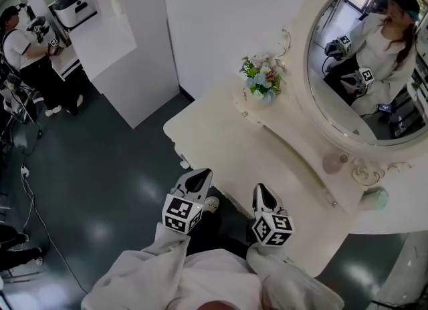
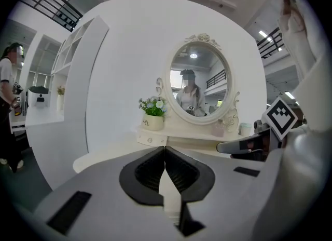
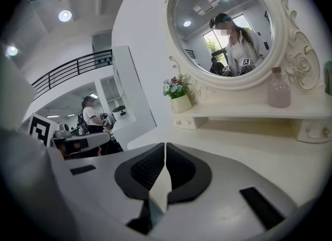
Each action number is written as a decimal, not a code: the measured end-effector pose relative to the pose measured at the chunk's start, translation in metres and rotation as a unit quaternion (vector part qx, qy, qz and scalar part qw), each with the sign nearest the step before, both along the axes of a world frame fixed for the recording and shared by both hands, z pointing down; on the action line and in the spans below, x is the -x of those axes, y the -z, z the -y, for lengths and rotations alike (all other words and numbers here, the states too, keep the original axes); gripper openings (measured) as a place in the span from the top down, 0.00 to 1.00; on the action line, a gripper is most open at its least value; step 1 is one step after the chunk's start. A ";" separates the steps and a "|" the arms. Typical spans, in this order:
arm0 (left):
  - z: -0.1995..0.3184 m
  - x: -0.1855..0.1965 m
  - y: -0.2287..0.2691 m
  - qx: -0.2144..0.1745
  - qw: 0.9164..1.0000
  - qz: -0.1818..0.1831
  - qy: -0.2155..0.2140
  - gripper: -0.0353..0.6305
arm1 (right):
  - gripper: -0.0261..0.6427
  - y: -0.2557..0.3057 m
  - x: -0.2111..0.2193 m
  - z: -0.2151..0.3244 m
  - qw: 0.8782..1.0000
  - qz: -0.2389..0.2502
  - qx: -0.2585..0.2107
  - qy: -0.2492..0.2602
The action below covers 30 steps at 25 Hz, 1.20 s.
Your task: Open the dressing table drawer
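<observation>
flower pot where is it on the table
In the head view the flower pot stands at the left end of the raised shelf, just left of the oval mirror.

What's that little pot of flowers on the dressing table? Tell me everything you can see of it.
The pot of flowers is a small cream pot with dark lettering too small to read. It holds a bunch of white, blue and pink blooms with green leaves. It stands upright at the left end of the raised shelf, just beside the oval mirror. Only the shelf touches it.
</observation>
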<state>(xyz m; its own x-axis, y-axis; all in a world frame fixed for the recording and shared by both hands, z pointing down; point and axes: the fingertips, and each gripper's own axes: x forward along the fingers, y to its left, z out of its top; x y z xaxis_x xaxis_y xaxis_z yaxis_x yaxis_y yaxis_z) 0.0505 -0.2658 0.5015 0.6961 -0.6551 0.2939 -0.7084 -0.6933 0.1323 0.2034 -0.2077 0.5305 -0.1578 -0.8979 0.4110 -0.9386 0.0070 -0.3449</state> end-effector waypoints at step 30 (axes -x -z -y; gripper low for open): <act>0.164 -0.096 -0.061 0.044 0.989 0.013 -0.142 0.92 | 0.91 -0.010 -0.032 0.106 0.996 -0.026 0.012 -0.088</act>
<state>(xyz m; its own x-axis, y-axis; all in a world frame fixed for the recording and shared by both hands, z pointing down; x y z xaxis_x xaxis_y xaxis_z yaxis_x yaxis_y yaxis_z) 0.1462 -0.4296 0.5628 0.8392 -0.4058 0.3619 -0.4913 -0.8512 0.1847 0.2349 -0.3133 0.5405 0.0238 -0.8996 0.4361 -0.9409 -0.1675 -0.2942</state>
